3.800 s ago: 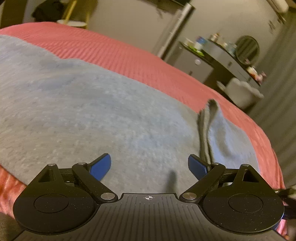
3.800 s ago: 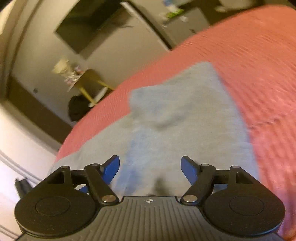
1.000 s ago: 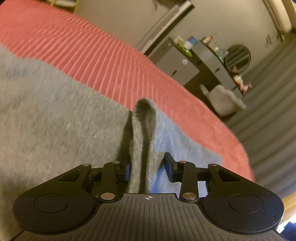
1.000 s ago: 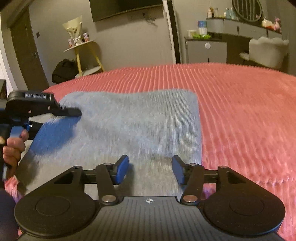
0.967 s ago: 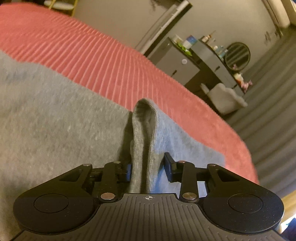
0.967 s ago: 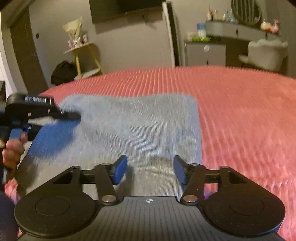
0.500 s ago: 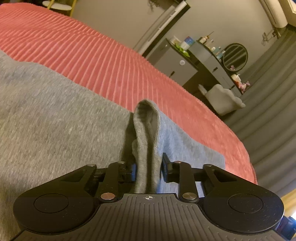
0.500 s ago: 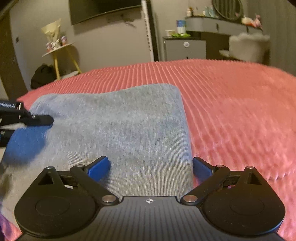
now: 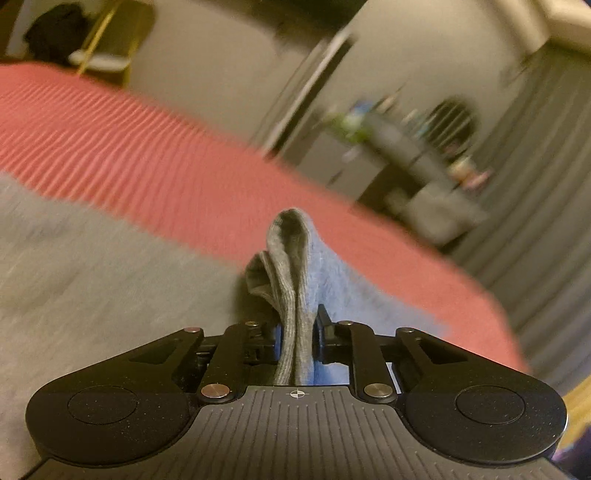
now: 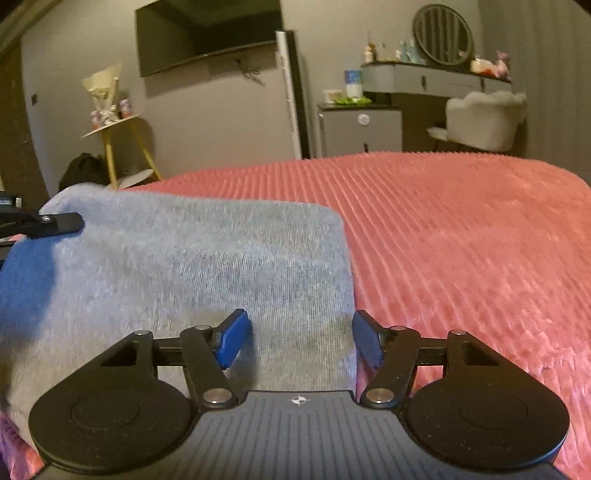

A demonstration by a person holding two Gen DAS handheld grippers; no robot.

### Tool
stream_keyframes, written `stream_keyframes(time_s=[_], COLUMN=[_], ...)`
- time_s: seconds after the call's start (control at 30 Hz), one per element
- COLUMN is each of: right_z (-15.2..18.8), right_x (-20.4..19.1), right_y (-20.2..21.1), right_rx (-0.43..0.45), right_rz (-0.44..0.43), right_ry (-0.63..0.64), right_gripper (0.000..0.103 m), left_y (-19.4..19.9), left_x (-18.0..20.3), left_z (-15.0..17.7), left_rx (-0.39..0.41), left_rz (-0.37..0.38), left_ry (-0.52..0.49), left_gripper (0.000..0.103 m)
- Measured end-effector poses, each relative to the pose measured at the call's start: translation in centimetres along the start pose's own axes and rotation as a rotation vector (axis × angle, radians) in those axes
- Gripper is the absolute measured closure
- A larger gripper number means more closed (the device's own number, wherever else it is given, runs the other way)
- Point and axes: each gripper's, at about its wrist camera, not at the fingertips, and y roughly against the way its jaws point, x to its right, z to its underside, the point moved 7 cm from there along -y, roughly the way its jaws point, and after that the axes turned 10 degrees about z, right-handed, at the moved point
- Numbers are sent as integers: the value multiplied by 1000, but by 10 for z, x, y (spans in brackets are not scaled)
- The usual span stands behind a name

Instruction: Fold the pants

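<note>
Grey pants (image 10: pixel 192 258) lie flat on a red ribbed bedspread (image 10: pixel 461 240). In the left wrist view my left gripper (image 9: pixel 297 332) is shut on a pinched-up ribbed edge of the pants (image 9: pixel 291 266), which stands up between the jaws. In the right wrist view my right gripper (image 10: pixel 299 338) is open, its blue pads astride the near right corner of the pants without pinching it. The left gripper's tip (image 10: pixel 55 223) shows at the far left edge of the pants.
The bedspread (image 9: pixel 147 166) extends far and right of the pants. Beyond the bed stand a yellow side table (image 10: pixel 118 147), a wall TV (image 10: pixel 207 33), a small grey cabinet (image 10: pixel 360 129), a dresser with round mirror (image 10: pixel 443 37) and a white chair (image 10: pixel 484 118).
My left gripper has closed tighter on the pants edge and is lifting it; that view is now blurred by motion. My right gripper opened wide, then narrowed partway around the pants corner.
</note>
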Motion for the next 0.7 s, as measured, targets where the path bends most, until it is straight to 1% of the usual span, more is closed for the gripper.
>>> stream_keyframes(time_s=[0.03,0.07,0.1,0.13,0.17,0.2,0.23,0.3,0.33,0.37,0.43,0.5,0.53,0.6,0.63,0.67,0.7], right_z=[1,2,1,0,-2,-3,-5,-5,-3,-2,4,14,17,17,17,18,19], right_x=[-3,-6,-7,-8,-9,-9,-9,-12,-13,-14,-17,-23,-26,-30,-31,-31,-31], right_y=[0,0,1,3,5,7,9,14,15,17,18,15,16,23,27,31,33], right_rx=[-1,2,7,10,19,29,36,40,35,24,-8,-80,-89,-90,-98,-108,-113], right_rz=[2,0,1,1,-2,-6,-9,-25,-33,-43,-50,-53,-61,-91,-117,-140,-148], right_ry=[20,36,46,49,49,48,51,58,58,60,70,104,112,117,112,100,91], right_gripper=[39,39,39,39,39,40,42,48,57,61,61,61,61,61,59,53,49], left_y=[-7,-11,-10,-7,-4,-2,0,1,3,5,5,7,7,8,9,10,14], left_x=[-8,-12,-12,-10,-8,-6,-6,-6,-5,-4,-6,-8,-8,-7,-7,-8,-8], left_z=[6,9,9,8,8,9,13,19,21,23,30,34,35,36,38,38,40], left_rx=[-41,-55,-49,-45,-48,-51,-64,-117,-131,-152,-209,-200,-196,-182,-179,-177,-171], left_rz=[-47,-69,-66,-60,-55,-52,-53,-60,-53,-39,7,3,-1,-15,-36,-66,-63], left_ry=[9,17,30,39,39,32,18,8,9,14,38,53,56,51,44,36,43], left_gripper=[77,73,72,69,63,61,61,60,59,54,49,51,52,60,72,84,85])
